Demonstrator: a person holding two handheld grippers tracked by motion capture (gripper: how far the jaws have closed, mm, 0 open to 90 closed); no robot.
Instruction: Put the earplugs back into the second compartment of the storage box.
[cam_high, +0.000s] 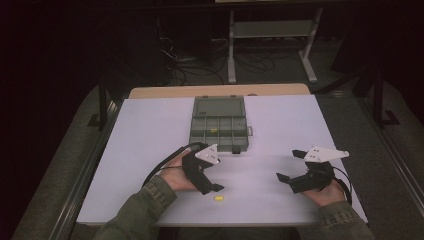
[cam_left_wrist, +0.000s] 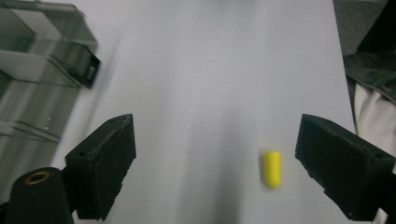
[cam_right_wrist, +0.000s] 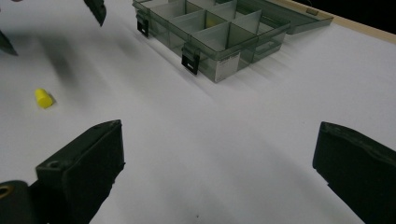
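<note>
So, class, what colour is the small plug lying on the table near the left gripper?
Yellow; the small plug shows best in the left gripper view.

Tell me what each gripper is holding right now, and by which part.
Nothing is held. The left gripper is open around the yellow plug on the table, its fingers not touching it. The right gripper is open and empty.

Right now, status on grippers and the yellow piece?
Left gripper open, over yellow piece, no contact. Right gripper open, empty. Nothing in the way.

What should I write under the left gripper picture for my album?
Left gripper hovers with open jaws around a small yellow plug on the white table.
</note>
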